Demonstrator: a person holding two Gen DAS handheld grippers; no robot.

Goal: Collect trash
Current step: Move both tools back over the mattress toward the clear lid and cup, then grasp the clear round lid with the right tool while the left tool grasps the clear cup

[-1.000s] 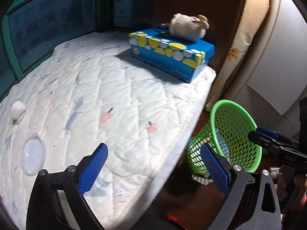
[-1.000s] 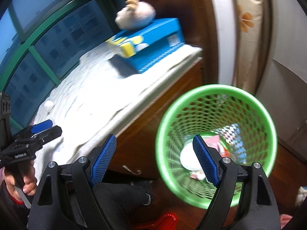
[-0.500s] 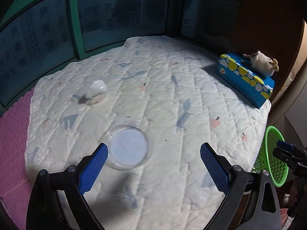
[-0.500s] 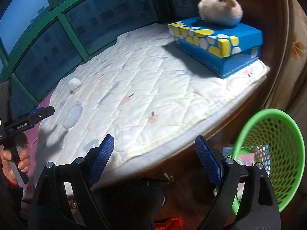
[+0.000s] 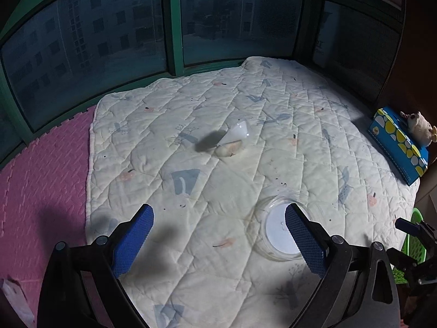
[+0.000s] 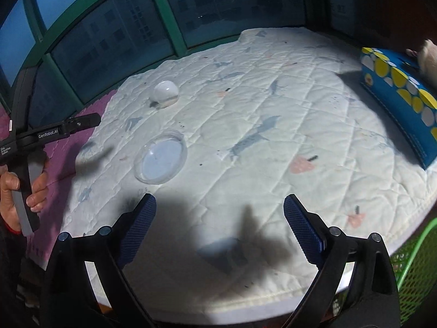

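A clear plastic cup (image 5: 235,136) (image 6: 165,93) lies on its side on the white quilted mat (image 5: 191,114) (image 6: 273,125), far from both grippers. A clear round lid (image 5: 275,232) (image 6: 161,159) lies flat nearer; in the left wrist view it sits just inside the right finger. My left gripper (image 5: 218,239) hangs open over the mat with nothing between its fingers. My right gripper (image 6: 218,229) is over the mat's near edge, its jaws opening and empty. The green mesh basket (image 6: 418,273) (image 5: 415,242) stands below the mat's right edge.
A blue tissue box (image 5: 396,147) (image 6: 398,93) with a plush toy (image 5: 418,128) on top sits at the mat's right side. Pink foam flooring (image 5: 41,180) lies to the left. Green-framed windows (image 5: 174,22) close off the far side. A hand (image 6: 11,191) holds the left gripper's handle.
Both grippers have swung left, away from the basket and over the mat. The cup and lid are now central in both views. The right jaws have widened a little.
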